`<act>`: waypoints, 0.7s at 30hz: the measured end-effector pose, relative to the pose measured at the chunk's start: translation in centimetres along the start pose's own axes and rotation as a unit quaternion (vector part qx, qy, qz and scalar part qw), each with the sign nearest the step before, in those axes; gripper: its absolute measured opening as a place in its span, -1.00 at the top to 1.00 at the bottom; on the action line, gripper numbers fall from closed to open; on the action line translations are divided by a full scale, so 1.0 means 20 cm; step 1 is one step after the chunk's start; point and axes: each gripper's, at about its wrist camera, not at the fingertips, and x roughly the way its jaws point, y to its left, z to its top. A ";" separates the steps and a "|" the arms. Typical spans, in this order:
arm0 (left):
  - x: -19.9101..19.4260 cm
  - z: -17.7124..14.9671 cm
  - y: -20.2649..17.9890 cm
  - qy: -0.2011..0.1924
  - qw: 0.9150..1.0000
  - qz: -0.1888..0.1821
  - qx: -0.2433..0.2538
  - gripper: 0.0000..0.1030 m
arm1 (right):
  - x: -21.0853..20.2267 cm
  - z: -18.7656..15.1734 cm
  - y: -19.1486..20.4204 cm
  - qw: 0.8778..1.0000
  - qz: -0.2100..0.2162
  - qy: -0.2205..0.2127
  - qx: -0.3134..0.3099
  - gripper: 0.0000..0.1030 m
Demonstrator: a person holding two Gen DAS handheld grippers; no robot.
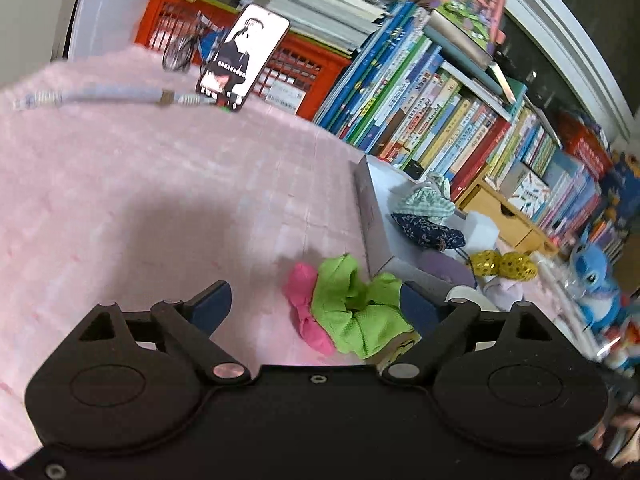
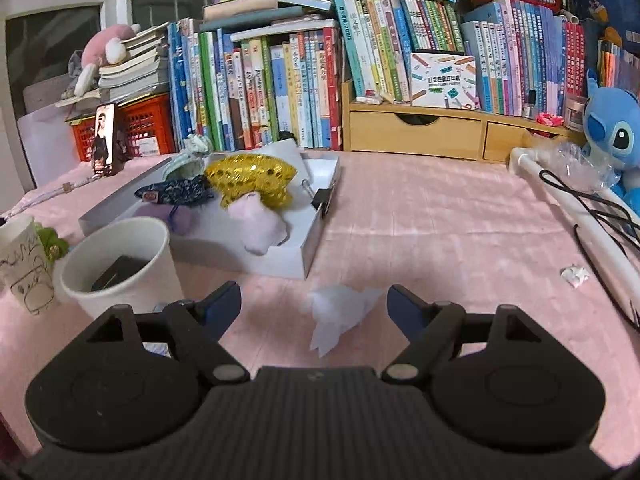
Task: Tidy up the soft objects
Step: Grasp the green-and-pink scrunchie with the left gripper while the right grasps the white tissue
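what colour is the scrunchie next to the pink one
Lime green fabric scrunchie, lying against the pink scrunchie; clearest in the left wrist view.

Pink quilted cloth table cover (image 2: pixel 420 216), matt and slightly ribbed. Lime-green waffle-textured fabric scrunchie (image 1: pixel 356 304) beside a smooth pink fabric scrunchie (image 1: pixel 306 300). Gold sequinned cloth pouch (image 2: pixel 252 178), glossy. White paper cup (image 2: pixel 120 264), matt. Shallow white cardboard box (image 2: pixel 308 248). Pale wooden drawer unit (image 2: pixel 416 132).

No lettering is legible: print on the book spines (image 2: pixel 280 92), the boxed set (image 2: pixel 442 76) and the crate label (image 2: pixel 145 145) is too blurred to read.
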 end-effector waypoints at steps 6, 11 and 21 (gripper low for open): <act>0.07 0.00 0.01 0.015 0.999 -0.021 -0.037 -0.53 | 0.02 -0.03 0.01 1.000 0.004 0.005 0.001 -0.71; 0.12 0.00 0.00 0.018 0.998 -0.018 -0.053 -0.28 | 0.06 -0.04 0.00 1.000 -0.006 0.013 0.013 -0.70; 0.17 0.01 -0.01 0.018 0.998 -0.007 -0.066 0.03 | 0.14 -0.06 -0.01 0.999 -0.029 0.027 0.014 -0.64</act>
